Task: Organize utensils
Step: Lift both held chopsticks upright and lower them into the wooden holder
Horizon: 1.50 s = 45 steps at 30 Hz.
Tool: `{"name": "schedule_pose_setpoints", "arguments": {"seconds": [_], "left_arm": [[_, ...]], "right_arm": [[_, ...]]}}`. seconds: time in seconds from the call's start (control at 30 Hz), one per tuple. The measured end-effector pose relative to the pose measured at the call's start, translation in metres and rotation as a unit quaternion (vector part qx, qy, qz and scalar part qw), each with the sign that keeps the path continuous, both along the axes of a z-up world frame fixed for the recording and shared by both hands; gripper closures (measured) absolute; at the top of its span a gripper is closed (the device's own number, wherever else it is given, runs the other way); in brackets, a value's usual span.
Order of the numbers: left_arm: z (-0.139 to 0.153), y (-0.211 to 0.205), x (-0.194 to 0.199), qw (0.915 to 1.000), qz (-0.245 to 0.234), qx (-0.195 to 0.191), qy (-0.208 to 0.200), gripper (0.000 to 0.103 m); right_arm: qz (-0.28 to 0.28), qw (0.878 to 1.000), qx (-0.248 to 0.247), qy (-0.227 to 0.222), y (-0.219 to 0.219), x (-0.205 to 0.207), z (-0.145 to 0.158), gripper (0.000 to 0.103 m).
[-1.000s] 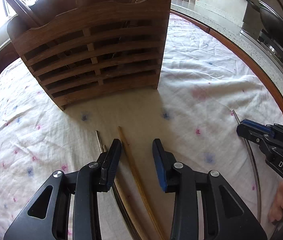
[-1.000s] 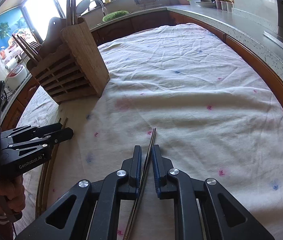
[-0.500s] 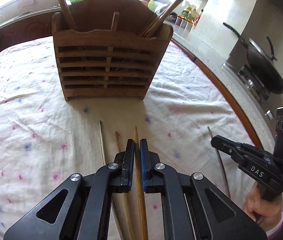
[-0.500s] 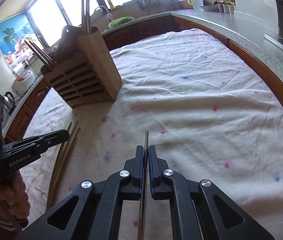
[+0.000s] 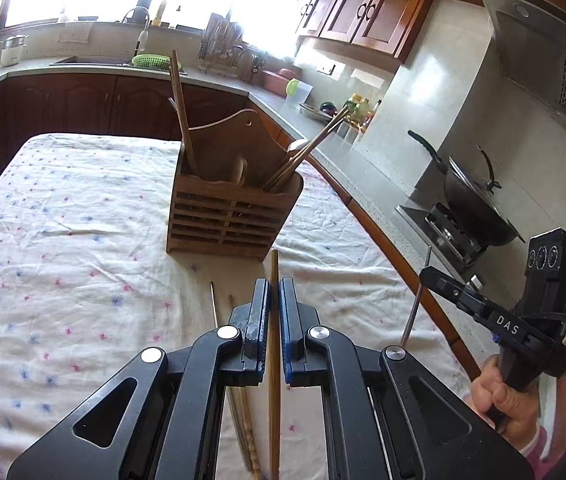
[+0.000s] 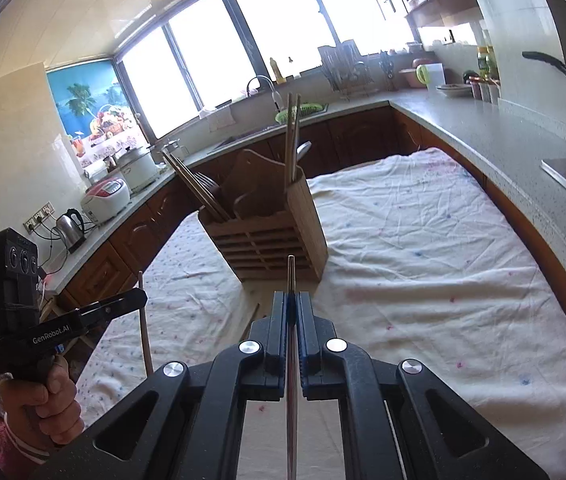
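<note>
My left gripper [image 5: 274, 284] is shut on a wooden chopstick [image 5: 273, 344] and holds it lifted above the cloth, pointing at the wooden utensil holder [image 5: 231, 216]. My right gripper [image 6: 291, 300] is shut on a metal chopstick [image 6: 291, 360], also lifted, pointing at the holder [image 6: 271, 236]. The holder stands upright on the table with several chopsticks and a spoon in it. A metal chopstick [image 5: 214, 304] and a wooden one [image 5: 245, 420] lie on the cloth below my left gripper. The right gripper also shows in the left wrist view [image 5: 427, 274], the left gripper in the right wrist view [image 6: 139, 298].
A white flowered tablecloth [image 5: 63, 240] covers the table. A stone counter [image 6: 503, 140] runs along the right, with a wok on a stove [image 5: 475, 208]. A sink and dish rack [image 6: 343, 76] stand at the back, a rice cooker and kettle [image 6: 71, 224] at the left.
Both grippers closed on their chopsticks and rose off the cloth, tilting up so the holder now sits farther ahead and lower in view.
</note>
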<state>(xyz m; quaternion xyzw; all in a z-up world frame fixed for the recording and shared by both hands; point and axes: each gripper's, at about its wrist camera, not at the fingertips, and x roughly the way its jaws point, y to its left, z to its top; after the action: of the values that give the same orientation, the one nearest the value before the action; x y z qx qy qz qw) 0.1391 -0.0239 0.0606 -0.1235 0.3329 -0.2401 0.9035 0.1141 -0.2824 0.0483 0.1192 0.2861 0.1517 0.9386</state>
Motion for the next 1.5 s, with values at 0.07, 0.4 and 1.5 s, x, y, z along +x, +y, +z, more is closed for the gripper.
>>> {"name": "schedule_pose_setpoints", "arguments": {"seconds": [0.07, 0.4, 1.5], "left_arm": [[0.007, 0.003, -0.005, 0.9999, 0.003, -0.007, -0.009, 0.099], [0.029, 0.018, -0.015, 0.9988, 0.013, -0.030, -0.036, 0.099], [0.094, 0.030, 0.024, 0.9882, 0.055, -0.011, -0.142, 0.099]], "right_arm": [[0.003, 1.000, 0.002, -0.012, 0.002, -0.004, 0.010, 0.098], [0.003, 0.999, 0.001, -0.037, 0.008, -0.005, 0.029, 0.098], [-0.004, 0.996, 0.017, -0.093, 0.009, 0.038, 0.076, 0.098]]}}
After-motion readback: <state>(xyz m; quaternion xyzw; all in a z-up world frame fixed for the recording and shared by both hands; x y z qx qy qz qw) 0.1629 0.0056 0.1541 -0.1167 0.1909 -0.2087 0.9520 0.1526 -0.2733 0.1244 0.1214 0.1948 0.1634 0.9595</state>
